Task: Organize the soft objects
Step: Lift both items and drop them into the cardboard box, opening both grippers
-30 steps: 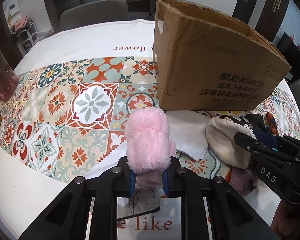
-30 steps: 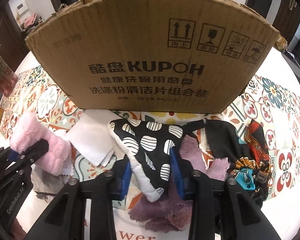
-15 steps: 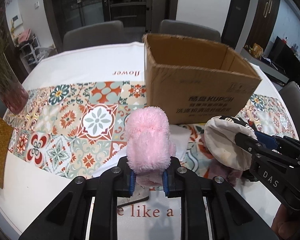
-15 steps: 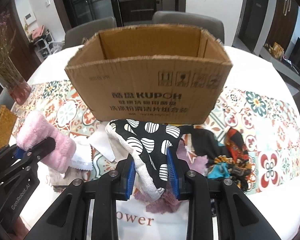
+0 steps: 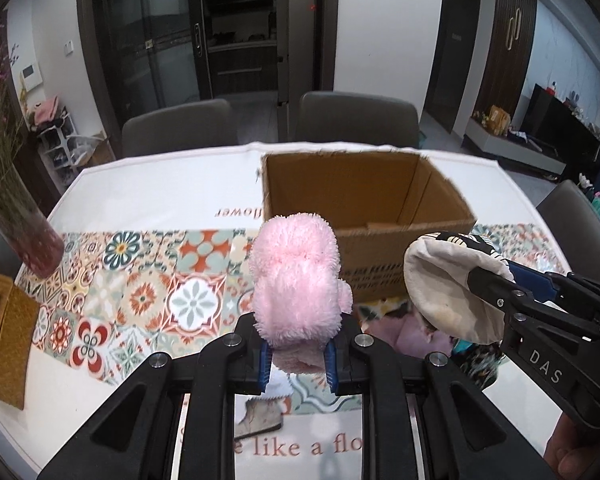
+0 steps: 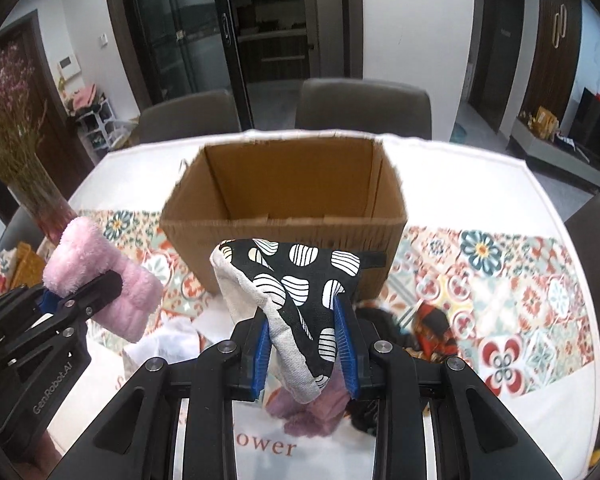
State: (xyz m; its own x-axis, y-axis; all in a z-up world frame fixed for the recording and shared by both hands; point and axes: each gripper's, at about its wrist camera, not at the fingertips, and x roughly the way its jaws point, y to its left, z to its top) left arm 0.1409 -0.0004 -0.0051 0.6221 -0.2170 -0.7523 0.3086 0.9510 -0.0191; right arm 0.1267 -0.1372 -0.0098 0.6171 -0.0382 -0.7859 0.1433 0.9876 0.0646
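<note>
My left gripper (image 5: 296,364) is shut on a fluffy pink cloth (image 5: 298,280), held up above the table; the same pink cloth (image 6: 100,272) shows at the left of the right wrist view. My right gripper (image 6: 305,350) is shut on a black pouch with white striped ovals and a beige lining (image 6: 296,292); its beige side (image 5: 444,284) appears at the right of the left wrist view. An open cardboard box (image 6: 284,216) stands just beyond both, its inside bare as far as I can see.
Loose cloths lie on the patterned tablecloth below: a mauve towel (image 6: 312,412), a white cloth (image 6: 168,340), dark and orange-patterned fabric (image 6: 428,328). A vase of dried flowers (image 5: 24,236) stands far left, an orange-brown mat (image 5: 10,332) at the left edge. Grey chairs (image 6: 364,108) line the far side.
Both grippers have risen with their cloths, so the box's open top now shows from above. The table and the cloth pile look farther below.
</note>
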